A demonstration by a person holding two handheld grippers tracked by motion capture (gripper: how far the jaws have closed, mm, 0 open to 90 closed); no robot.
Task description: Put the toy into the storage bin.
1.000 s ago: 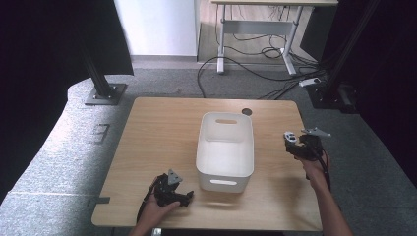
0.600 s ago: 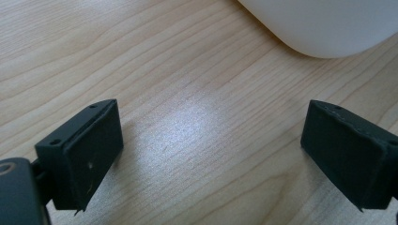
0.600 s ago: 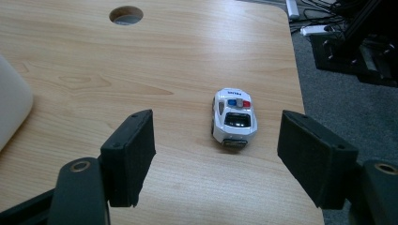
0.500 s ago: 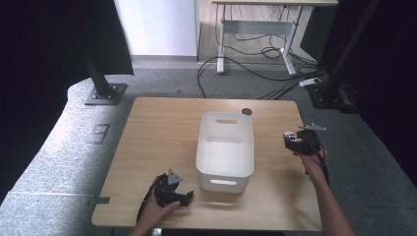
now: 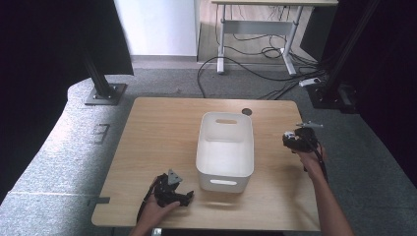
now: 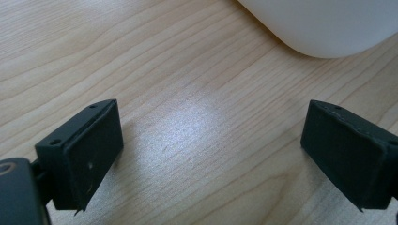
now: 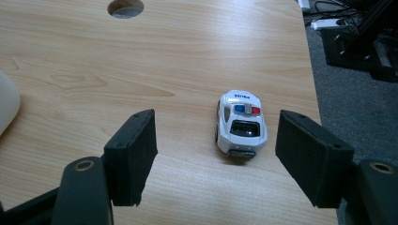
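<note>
Bin: one white bin (image 5: pixel 225 150) mid-tabletop (image 5: pixel 162 132), inside looks bare
Car: one toy police car (image 7: pixel 241 123), on tabletop between right gripper (image 7: pixel 216 154) fingers, untouched
Left gripper (image 6: pixel 211 154): fingers spread, holding nothing

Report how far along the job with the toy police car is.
Nothing looks done yet: the toy car sits on the table, ungripped, and no item shows in the visible part of the white bin. In hand: the right hand-held gripper is open, its jaws either side of the car. Left: grasping and probably binning it. The left hand-held gripper is open beside the bin.
</note>
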